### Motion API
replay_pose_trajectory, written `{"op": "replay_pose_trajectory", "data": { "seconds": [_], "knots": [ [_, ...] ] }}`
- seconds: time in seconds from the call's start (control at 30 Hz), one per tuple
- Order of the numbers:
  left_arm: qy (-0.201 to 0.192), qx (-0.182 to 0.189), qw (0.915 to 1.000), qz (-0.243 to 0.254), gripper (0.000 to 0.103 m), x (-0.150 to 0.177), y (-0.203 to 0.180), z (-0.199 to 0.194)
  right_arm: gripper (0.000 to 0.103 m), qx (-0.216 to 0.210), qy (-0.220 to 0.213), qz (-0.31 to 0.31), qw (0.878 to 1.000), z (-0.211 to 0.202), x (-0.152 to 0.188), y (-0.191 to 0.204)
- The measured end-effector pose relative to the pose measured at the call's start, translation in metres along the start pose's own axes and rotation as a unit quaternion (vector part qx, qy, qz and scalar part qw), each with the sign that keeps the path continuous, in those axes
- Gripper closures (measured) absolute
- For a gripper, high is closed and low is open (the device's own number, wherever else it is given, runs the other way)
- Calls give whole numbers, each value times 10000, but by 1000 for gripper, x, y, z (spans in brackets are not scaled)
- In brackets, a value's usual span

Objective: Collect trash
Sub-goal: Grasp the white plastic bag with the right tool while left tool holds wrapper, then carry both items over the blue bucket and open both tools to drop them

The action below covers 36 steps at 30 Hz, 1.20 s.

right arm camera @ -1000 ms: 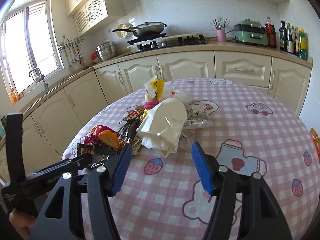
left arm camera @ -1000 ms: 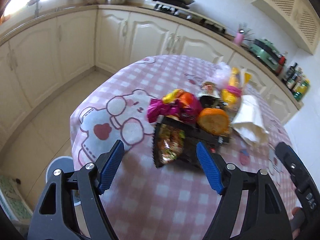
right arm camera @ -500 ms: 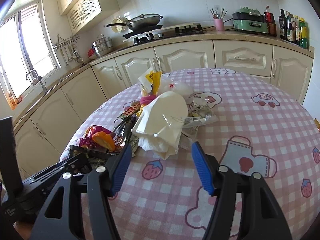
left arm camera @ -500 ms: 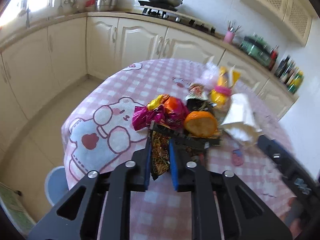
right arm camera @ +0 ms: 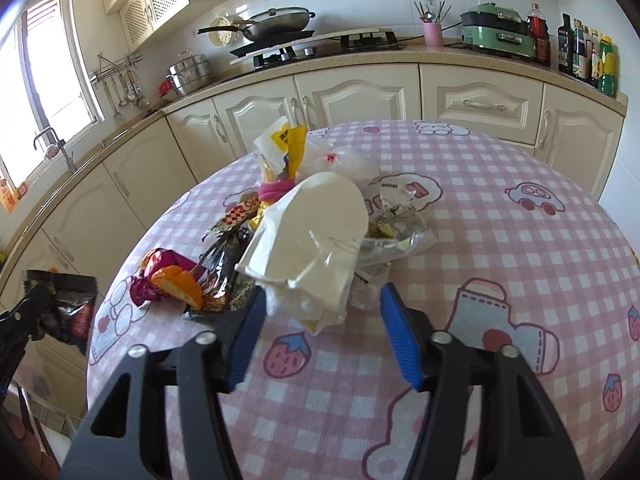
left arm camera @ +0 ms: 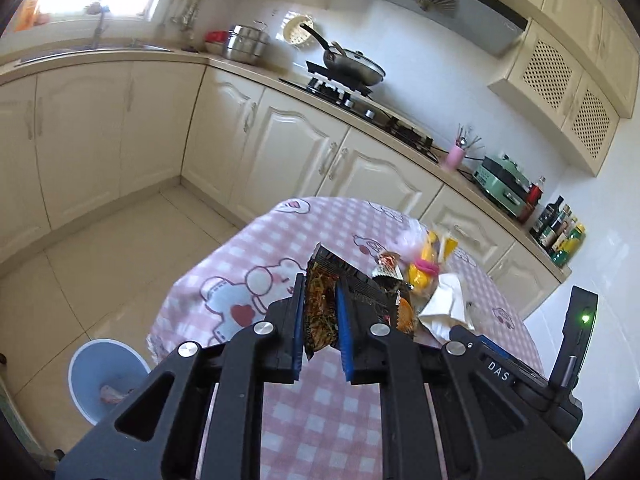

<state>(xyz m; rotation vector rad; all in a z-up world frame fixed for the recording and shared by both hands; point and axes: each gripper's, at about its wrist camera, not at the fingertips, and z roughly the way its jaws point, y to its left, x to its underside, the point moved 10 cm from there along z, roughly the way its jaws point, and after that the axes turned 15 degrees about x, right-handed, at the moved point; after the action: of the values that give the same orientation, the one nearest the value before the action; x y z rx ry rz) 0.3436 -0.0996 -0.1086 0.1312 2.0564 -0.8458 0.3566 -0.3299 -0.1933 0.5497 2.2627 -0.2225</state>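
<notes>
We have the left gripper (left arm camera: 320,320) clamped on a dark snack wrapper (left arm camera: 318,312), its blue pads pressing the crumpled foil from both sides, and the wrapper hangs in the air above the near edge of the table (left arm camera: 320,420). From the right wrist view we see that same wrapper (right arm camera: 72,308) lifted off to the left of the tabletop, clear of the pink checked tablecloth (right arm camera: 520,240). Our right gripper (right arm camera: 320,328) has just been closing, yet its jaws stand apart with nothing pinched between them; the lower edge of a white paper bag (right arm camera: 312,248) lies just ahead of its fingertips, between the two blue pads as we look along them. The rest of the trash sits in a heap near the middle of the table: a magenta and orange wrapper (right arm camera: 168,280) at the left, a yellow packet (right arm camera: 284,148) at the back, and a clear plastic bag (right arm camera: 396,232) beside the white one. On the floor by the table stands a pale blue bin (left arm camera: 104,376) with a scrap inside.
</notes>
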Motion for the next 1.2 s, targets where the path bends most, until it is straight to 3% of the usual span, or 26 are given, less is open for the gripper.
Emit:
{"op": "replay_pose_trajectory", "data": {
  "seconds": [0.1, 0.27, 0.5, 0.8, 1.03, 1.13, 1.2],
  "knots": [
    [13, 6, 10000, -24, 90, 0, 2, 0, 82, -85, 106, 41, 9999, 7, 0, 0],
    [-26, 42, 10000, -27, 90, 0, 2, -8, 89, -102, -319, 36, 9994, -10, -8, -2],
    [-258, 45, 9996, -51, 90, -8, 4, -38, 90, -247, -935, 140, 9952, -61, -20, -8],
    [-480, -3, 9988, -131, 90, -13, 16, -75, 90, -825, -1128, 63, 9902, -110, -23, 26],
    [-677, -280, 9969, -277, 90, -16, 44, -106, 90, -1558, -1089, -387, 9810, -140, -7, 99],
    [-740, -532, 9951, -370, 90, -12, 66, -121, 90, -1888, -1025, -767, 9736, -151, 11, 147],
    [-742, -905, 9922, -425, 90, -7, 90, -132, 90, -2095, -913, -1035, 9680, -152, 28, 182]
  ]
}}
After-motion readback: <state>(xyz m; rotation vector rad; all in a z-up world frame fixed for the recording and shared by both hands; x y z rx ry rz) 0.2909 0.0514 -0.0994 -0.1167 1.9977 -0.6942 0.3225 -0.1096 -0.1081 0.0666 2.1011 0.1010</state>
